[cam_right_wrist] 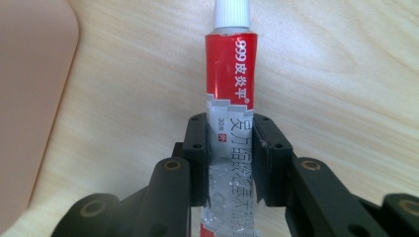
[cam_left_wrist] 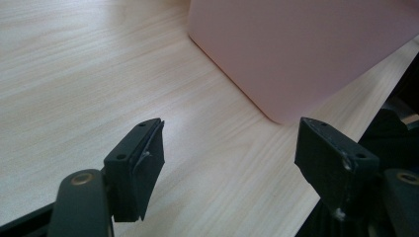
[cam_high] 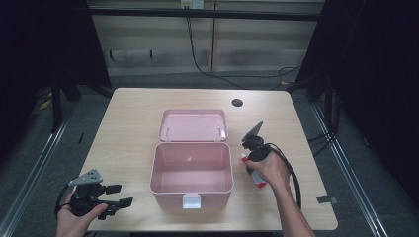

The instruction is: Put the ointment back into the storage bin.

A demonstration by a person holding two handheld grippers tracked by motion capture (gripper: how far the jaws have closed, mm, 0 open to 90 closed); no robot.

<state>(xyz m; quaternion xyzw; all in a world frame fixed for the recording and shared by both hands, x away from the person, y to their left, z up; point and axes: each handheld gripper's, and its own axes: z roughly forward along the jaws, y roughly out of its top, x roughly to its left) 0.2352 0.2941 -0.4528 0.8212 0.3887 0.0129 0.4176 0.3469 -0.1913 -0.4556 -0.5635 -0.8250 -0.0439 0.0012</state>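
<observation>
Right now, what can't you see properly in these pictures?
- Tube: its bottom end is cut off by the right gripper view's lower edge; in the high view the hand hides most of it.
- Box: cropped by the left gripper view's edges.

Red and silver tube (cam_right_wrist: 230, 98) with white cap and white lettering; pale pink box (cam_high: 191, 168); light wood-grain table (cam_high: 128, 128); black grippers.

A crinkled, glossy foil tube (cam_right_wrist: 230, 98) with a ribbed plastic cap, smooth matt pink plastic box (cam_high: 191, 173) and pale wood-grain counter (cam_high: 128, 123) are seen.
</observation>
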